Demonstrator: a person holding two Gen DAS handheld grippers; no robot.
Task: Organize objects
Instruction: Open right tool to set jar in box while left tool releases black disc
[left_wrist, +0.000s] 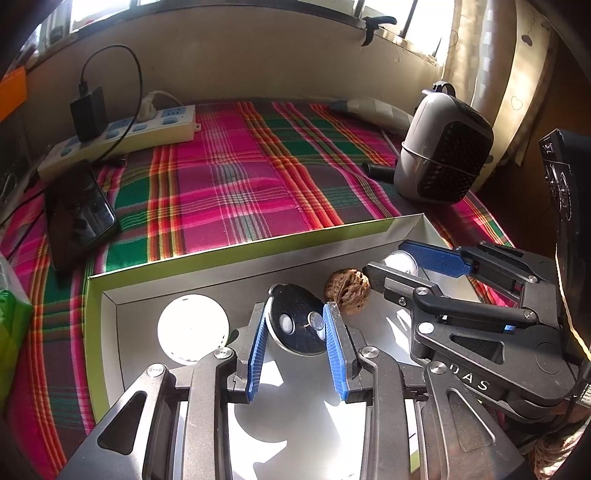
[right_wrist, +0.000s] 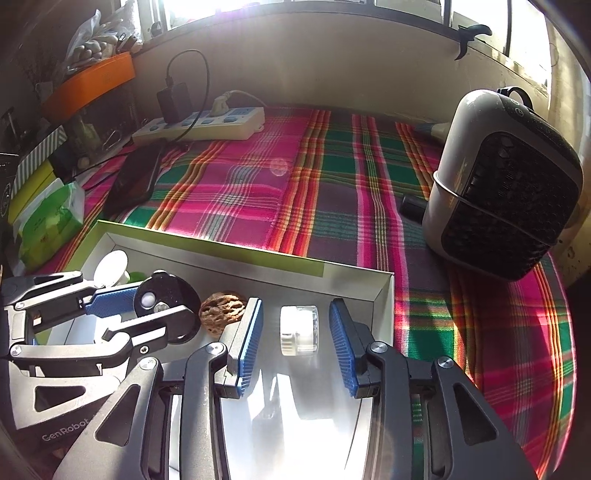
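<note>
Four objects are seen inside the shallow box (left_wrist: 236, 254). The black disc (left_wrist: 295, 321) is bracketed by the left hand-held gripper (left_wrist: 295, 332), contact unclear. The small clear jar (right_wrist: 299, 330) lies untouched between the parted right hand-held gripper (right_wrist: 295, 332) pads.

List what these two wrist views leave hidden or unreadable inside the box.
- Box near wall: both views, cut off behind the grippers' bodies.
- Small clear jar: left wrist view, mostly hidden by the right gripper.
- White ball: right wrist view, partly hidden by the left gripper.
- Black disc underside: unseen.
</note>
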